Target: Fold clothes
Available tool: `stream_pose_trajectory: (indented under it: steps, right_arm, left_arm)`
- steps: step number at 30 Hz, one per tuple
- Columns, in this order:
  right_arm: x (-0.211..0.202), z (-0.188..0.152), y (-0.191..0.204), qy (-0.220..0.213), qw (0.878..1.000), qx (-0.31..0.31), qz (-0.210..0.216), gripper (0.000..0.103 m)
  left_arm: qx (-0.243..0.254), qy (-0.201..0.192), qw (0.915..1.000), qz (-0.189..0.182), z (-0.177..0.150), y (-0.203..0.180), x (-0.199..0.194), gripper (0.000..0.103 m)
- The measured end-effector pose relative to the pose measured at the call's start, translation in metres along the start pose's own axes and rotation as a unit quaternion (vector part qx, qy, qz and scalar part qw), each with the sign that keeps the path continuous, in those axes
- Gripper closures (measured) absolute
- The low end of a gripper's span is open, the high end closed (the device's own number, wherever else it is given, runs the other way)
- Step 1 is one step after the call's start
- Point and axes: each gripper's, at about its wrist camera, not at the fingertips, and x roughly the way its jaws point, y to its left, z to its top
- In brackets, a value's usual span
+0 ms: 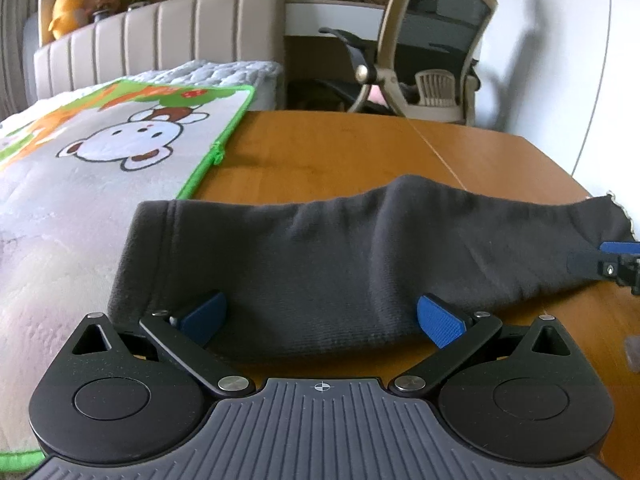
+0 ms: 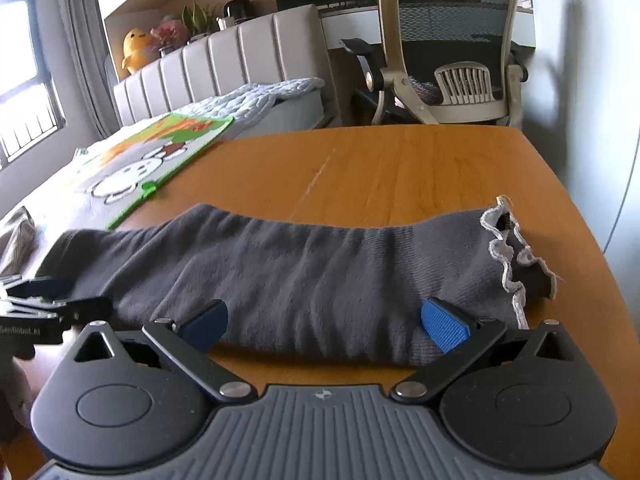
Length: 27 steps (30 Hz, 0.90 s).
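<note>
**On the wooden table: a soft grey garment between two wide-open grippers**

At the near edge of the dark grey garment [image 1: 340,256], the left gripper [image 1: 322,320] has its jaws spread wide. Nothing is between its blue pads [image 1: 440,320]. They sit just over the near edge of the cloth and hold none of it. The right gripper [image 2: 324,320] is the same: jaws wide apart, blue pads [image 2: 444,322] just over the near edge, with no cloth pinched.

The garment lies across the wooden table [image 2: 400,168] as a long, flat, thick band. It looks doubled over, so it may be partly folded, or only bunched up. I cannot tell which. One end has a wavy pale trim [image 2: 506,260], near the right gripper. The other end has a stitched hem [image 1: 168,224], near the left gripper, and hangs a little over the table edge by the monkey blanket [image 1: 120,140].

The cloth looks soft, light and floppy. It will sag and wrinkle when lifted, but it will not break or slip much. A good place to hold is the near edge, one gripper toward each end, taking all the layers together so none falls away.

Beyond the garment, past the far edge of the table, stands an office chair [image 2: 452,40].
</note>
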Motion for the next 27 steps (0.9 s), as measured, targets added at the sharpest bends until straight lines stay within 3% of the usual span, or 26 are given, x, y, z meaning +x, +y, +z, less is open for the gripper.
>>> stream_pose_trajectory:
  steps: [8,20,27]
  right_arm:
    - [-0.004,-0.005,0.019,0.026,0.998,-0.035,-0.037,0.000]
    - [0.007,0.001,0.030,0.071,0.993,-0.063,-0.070,0.000]
    - [0.006,-0.001,0.031,0.074,0.993,-0.064,-0.071,0.000]
  left_arm:
    - [-0.047,0.019,0.9981,-0.036,0.002,0.008,-0.004,0.000]
    - [-0.062,0.023,0.9968,-0.045,0.000,0.010,-0.005,0.000]
    - [-0.064,0.024,0.9966,-0.046,0.001,0.010,-0.004,0.000]
